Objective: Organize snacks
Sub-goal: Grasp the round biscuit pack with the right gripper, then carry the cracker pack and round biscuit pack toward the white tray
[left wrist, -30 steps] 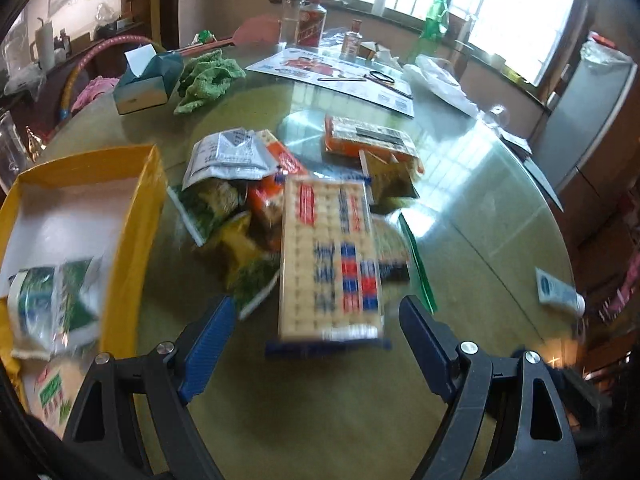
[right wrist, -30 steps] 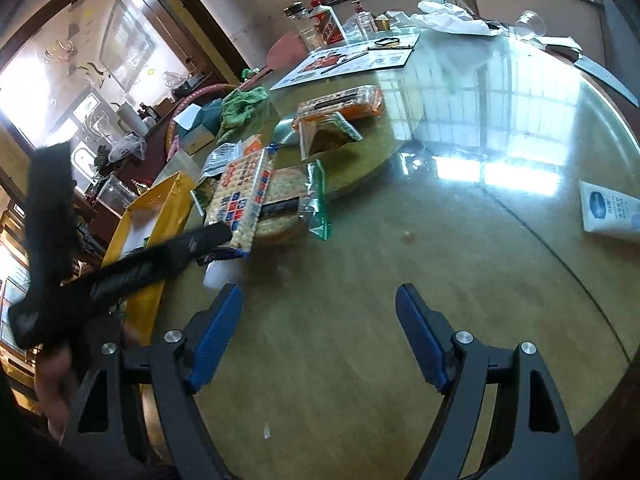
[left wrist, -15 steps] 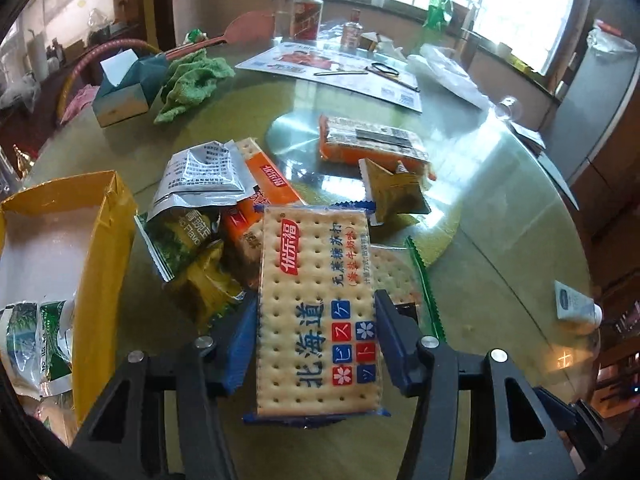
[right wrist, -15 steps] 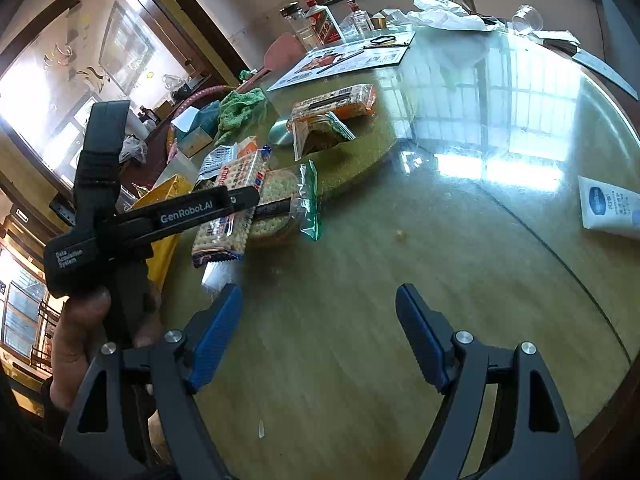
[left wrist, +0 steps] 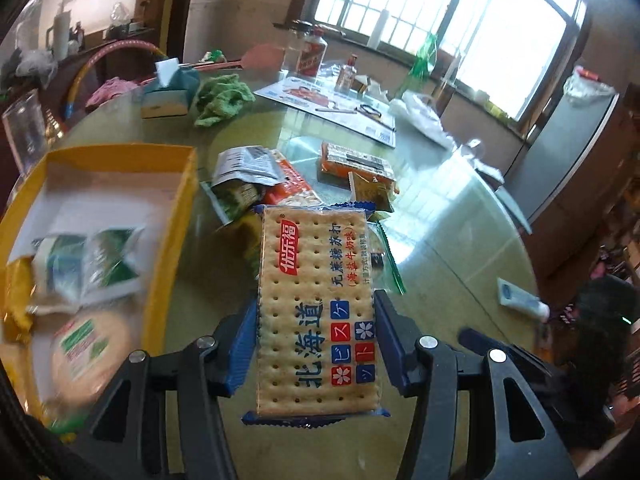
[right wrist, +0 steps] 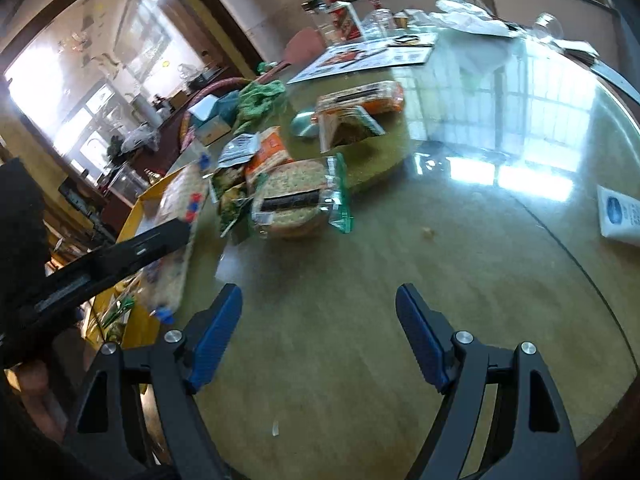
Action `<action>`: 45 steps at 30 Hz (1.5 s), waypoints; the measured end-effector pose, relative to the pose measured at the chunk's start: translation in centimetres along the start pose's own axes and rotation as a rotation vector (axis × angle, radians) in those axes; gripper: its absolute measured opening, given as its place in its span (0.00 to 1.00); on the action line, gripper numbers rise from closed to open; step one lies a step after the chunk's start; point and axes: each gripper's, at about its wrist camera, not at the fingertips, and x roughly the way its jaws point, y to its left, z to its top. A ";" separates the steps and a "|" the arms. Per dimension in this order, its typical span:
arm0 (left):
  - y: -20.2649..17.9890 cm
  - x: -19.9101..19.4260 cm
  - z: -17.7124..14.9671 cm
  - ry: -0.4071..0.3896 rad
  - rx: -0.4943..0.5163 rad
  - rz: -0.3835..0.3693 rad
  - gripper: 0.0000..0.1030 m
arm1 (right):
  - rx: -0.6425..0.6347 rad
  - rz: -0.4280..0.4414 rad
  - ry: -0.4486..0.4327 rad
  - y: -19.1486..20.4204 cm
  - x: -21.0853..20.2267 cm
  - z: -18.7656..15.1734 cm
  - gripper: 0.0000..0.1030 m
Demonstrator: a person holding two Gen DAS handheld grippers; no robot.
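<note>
Hard to read: we find the contents of the yellow box point(left wrist: 168, 240) blurred in the left wrist view, making out only green-and-white packets and a round pale packet. In the right wrist view the box is mostly hidden behind the left gripper's black body, with only a yellow edge showing.

Held item: the left gripper point(left wrist: 316, 344) clamps a cracker pack point(left wrist: 316, 312) by its long sides, blue pads pressed on both edges, the pack raised off the table point(left wrist: 460, 220) just beside the box. In the right wrist view this pack is a blur.

Right gripper point(right wrist: 320, 340): jaws spread wide, nothing between them, over bare table.

Seen better from the right wrist: a clear-wrapped cracker pack with green ends point(right wrist: 292, 200) lying flat, partly covered in the left view by the held pack.

Seen in both: the loose pile of snack packets point(left wrist: 256, 184), an orange pack point(left wrist: 356, 160) behind it, a white tube point(left wrist: 520, 300) at the table's right edge, cut off in the right wrist view.
</note>
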 end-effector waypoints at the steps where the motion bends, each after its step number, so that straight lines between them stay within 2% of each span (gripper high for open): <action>1: 0.5 -0.9 -0.3 -0.009 -0.014 -0.006 0.53 | -0.013 0.005 0.002 0.2 0.1 0.1 0.77; 10: 4.2 -5.6 -2.3 -0.064 -0.098 0.011 0.53 | -0.082 0.032 0.057 1.4 2.9 3.1 0.78; 15: 5.2 -6.5 -2.4 -0.085 -0.118 0.014 0.53 | -0.063 0.016 0.080 1.5 5.1 6.1 0.82; 17: 5.5 -6.7 -2.4 -0.089 -0.121 0.009 0.53 | -0.053 -0.022 0.085 2.0 6.3 7.2 0.85; 20: 6.2 -7.1 -2.7 -0.100 -0.135 0.005 0.53 | -0.073 -0.063 0.117 2.6 8.2 8.0 0.85; 22: 6.6 -7.2 -2.8 -0.102 -0.141 0.008 0.53 | -0.064 -0.061 0.148 3.0 9.4 8.2 0.85; 25: 6.6 -7.0 -3.1 -0.087 -0.134 0.014 0.53 | -0.108 -0.156 0.149 4.5 10.5 8.0 0.86; 30: 6.8 -6.9 -3.2 -0.078 -0.133 0.009 0.53 | -0.259 -0.349 0.144 6.9 12.4 6.9 0.86; 33: 6.9 -7.1 -3.5 -0.076 -0.131 0.012 0.53 | -0.296 -0.386 0.125 7.2 12.4 6.3 0.83; 34: 6.9 -7.2 -3.5 -0.078 -0.134 0.011 0.53 | -0.300 -0.393 0.121 7.2 12.2 6.1 0.79; 37: 6.8 -7.4 -3.5 -0.081 -0.135 0.014 0.53 | -0.281 -0.395 0.108 6.8 10.9 5.2 0.75; 45: 5.9 -7.2 -3.6 -0.075 -0.116 0.012 0.53 | -0.221 -0.263 0.051 5.1 5.8 1.5 0.74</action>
